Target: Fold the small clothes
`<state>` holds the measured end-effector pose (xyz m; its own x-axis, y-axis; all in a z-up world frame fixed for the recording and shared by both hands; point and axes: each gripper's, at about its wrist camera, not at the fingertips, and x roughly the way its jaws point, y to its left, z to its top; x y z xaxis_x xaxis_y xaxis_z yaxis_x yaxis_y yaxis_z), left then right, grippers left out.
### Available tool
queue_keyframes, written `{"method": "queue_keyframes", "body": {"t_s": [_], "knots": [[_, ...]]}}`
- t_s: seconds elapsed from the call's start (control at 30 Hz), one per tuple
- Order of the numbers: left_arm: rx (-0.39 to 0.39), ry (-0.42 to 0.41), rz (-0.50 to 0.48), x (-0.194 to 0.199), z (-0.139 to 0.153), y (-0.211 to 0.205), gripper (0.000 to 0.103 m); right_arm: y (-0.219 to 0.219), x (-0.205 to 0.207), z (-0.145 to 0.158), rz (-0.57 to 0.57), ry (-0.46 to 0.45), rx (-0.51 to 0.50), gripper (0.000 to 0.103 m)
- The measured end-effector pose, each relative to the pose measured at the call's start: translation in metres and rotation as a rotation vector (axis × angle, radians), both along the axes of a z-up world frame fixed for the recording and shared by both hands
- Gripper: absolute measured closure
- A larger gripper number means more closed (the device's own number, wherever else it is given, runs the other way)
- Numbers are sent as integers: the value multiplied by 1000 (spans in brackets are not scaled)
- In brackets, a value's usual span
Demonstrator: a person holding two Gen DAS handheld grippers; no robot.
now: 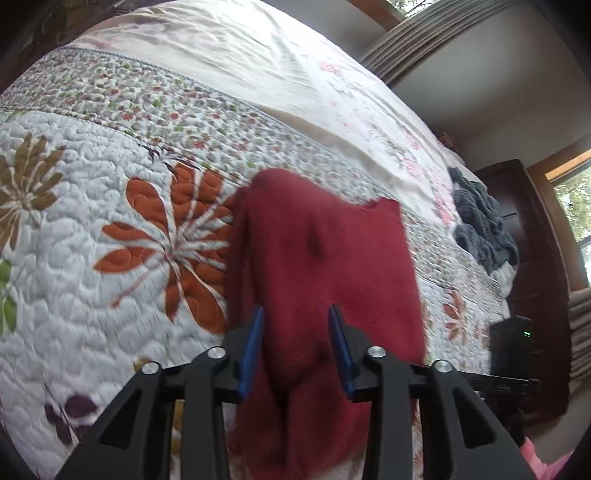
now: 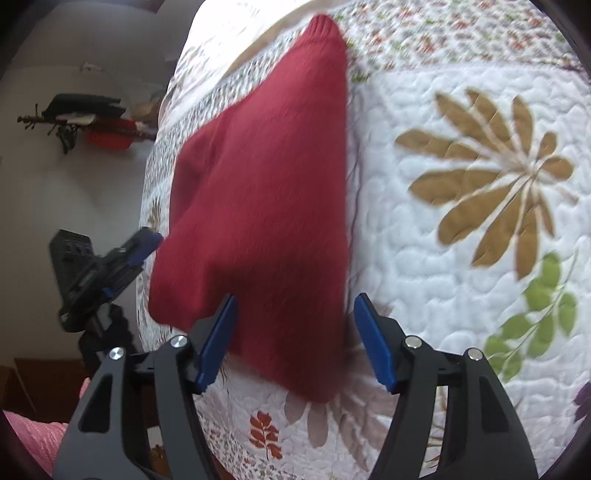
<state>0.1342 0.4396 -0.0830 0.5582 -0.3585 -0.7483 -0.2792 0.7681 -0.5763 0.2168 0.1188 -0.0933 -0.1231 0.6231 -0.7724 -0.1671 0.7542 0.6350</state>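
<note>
Left gripper (image 1: 297, 314): blue pads spread apart, red knit garment (image 1: 317, 258) running between and under them, no pinch visible, so it reads as open over the cloth. Right gripper (image 2: 295, 302): jaws wide apart, straddling the near edge of the same garment (image 2: 266, 192), nothing clamped. In the right wrist view the left gripper (image 2: 146, 240) shows at the garment's left edge, tip touching or just beside the fabric; can't tell which. Garment lies on the quilt (image 1: 92, 288), bunched and folded over itself, one ribbed end (image 2: 325, 26) pointing away from the right gripper, a squared corner (image 1: 388, 206) at the far right in the left view. Fabric is soft fine knit, dark red, slightly blurred. Quilt is white, stitched in a pebbled pattern, with large orange (image 1: 173, 240) and tan (image 2: 498, 177) flower prints and a small-floral border band (image 1: 147, 99). Open quilt on both sides of the garment, widest to the right of the right gripper. Beyond the border, a pale wrinkled sheet (image 1: 277, 66). A grey knit item (image 1: 480, 229) sits near the bed's far edge, well apart from the red one. Dark wooden furniture (image 1: 524, 258) stands just past that edge.
</note>
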Motion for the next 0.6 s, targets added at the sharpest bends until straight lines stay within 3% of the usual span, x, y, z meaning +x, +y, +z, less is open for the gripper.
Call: {"method": "queue_keyframes", "body": {"t_s": [0.1, 0.2, 0.27, 0.3, 0.33, 0.37, 0.43, 0.6], "knots": [[-45, 17, -21, -14, 4, -15, 51, 6, -10, -14, 7, 42, -15, 36], [-71, 75, -36, -20, -11, -26, 50, 12, -15, -27, 8, 89, -7, 36], [-109, 116, -32, -21, -27, -28, 54, 18, -17, -35, 25, 108, -31, 38], [-139, 128, -26, -21, -33, -27, 74, 20, -18, -36, 31, 114, -24, 47], [-194, 139, -14, -20, -41, -24, 84, 22, -18, -36, 35, 121, -8, 61], [-242, 145, -3, -20, -45, -21, 91, 24, -17, -34, 37, 122, -4, 64], [-303, 125, 35, -21, -44, -15, 94, 26, -17, -22, 57, 93, -9, 76], [-264, 66, 29, -31, -25, -5, 94, 24, -21, -2, 79, 50, 9, 79]]}}
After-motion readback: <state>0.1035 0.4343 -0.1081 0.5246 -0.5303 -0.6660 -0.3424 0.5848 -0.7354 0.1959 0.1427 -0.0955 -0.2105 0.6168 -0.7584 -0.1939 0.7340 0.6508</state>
